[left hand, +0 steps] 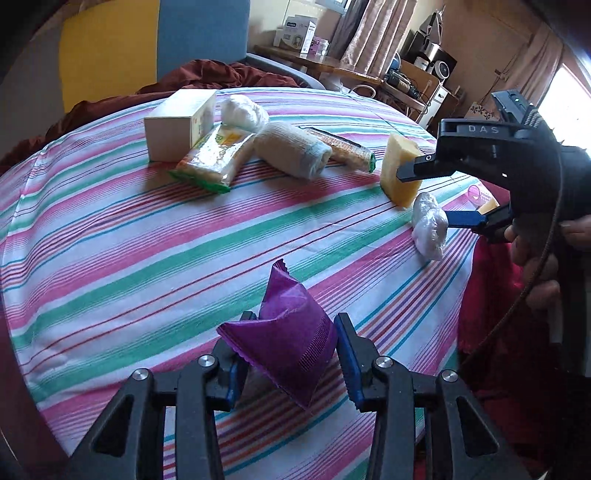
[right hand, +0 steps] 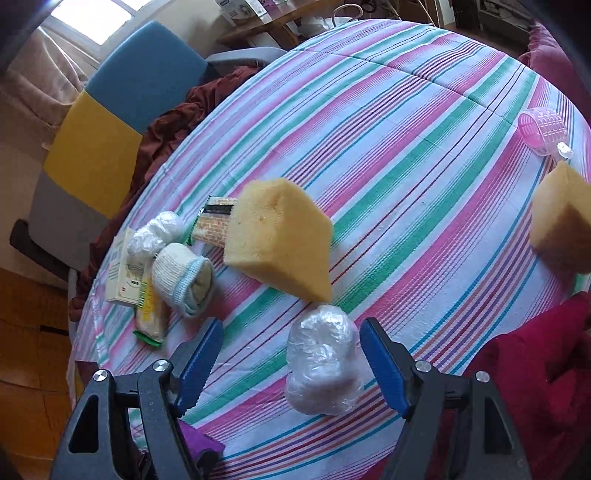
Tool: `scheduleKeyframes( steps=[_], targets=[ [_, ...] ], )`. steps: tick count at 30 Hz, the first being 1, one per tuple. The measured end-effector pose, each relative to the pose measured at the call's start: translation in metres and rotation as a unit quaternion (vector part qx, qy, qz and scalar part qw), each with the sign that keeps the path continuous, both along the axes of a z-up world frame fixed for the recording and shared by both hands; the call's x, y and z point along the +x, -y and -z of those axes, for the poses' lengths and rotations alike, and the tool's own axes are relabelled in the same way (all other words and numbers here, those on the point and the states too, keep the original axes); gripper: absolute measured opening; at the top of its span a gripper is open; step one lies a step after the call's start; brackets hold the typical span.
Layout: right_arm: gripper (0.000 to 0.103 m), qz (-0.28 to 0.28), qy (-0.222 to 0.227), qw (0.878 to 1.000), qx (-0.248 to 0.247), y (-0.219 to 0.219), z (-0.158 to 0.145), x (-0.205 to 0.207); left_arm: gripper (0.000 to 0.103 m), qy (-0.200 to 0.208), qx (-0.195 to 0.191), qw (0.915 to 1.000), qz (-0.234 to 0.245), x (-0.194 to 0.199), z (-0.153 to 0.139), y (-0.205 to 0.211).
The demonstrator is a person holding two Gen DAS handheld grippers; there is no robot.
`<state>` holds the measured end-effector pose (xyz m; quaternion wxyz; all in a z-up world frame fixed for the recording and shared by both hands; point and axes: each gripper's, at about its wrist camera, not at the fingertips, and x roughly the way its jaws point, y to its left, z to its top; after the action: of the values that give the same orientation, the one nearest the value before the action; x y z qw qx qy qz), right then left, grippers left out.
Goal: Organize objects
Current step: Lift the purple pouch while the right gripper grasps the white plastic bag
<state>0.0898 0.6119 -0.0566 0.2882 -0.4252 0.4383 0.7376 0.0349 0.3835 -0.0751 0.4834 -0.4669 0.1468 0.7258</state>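
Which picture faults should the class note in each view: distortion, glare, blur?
Left wrist view: fisheye bends the striped tablecloth into a dome, the window at right is blown out, and the corners are dark. Right wrist view: same bulging, an overexposed window at top left, and the second sponge at the right edge looks soft.

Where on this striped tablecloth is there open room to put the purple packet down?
Bare cloth lies between the purple packet and the green-edged wrapped pack, and beyond the yellow sponge toward the pink hair roller. It is crowded around the white box and rolled bandage.
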Motion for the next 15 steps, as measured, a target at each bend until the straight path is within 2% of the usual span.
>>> scheduleKeyframes(
  steps=[3,4,6,8,11,15],
  targets=[
    [0.078,-0.012,0.029,1.0,0.001,0.002,0.006,-0.006,0.043,0.001,0.002,1.0,-0.007,0.002,-0.001,0.008],
    [0.074,-0.019,0.037,0.999,0.002,0.003,0.007,-0.008,0.043,0.0,0.003,1.0,-0.009,0.002,0.0,0.012],
    [0.061,-0.039,0.059,0.997,0.008,0.008,0.01,-0.014,0.043,0.001,0.005,0.9999,-0.013,0.003,-0.001,0.017],
    [0.037,-0.057,0.081,0.995,0.027,0.014,0.011,-0.02,0.043,0.0,0.006,0.9998,-0.017,0.003,-0.001,0.021],
    [0.032,-0.087,0.076,0.993,0.034,0.022,0.011,-0.027,0.043,-0.005,0.008,0.9998,-0.019,0.006,-0.002,0.028],
    [0.032,-0.147,0.036,0.988,0.032,0.037,0.007,-0.036,0.043,-0.005,0.013,0.9996,-0.025,0.006,-0.007,0.043]
  ],
)
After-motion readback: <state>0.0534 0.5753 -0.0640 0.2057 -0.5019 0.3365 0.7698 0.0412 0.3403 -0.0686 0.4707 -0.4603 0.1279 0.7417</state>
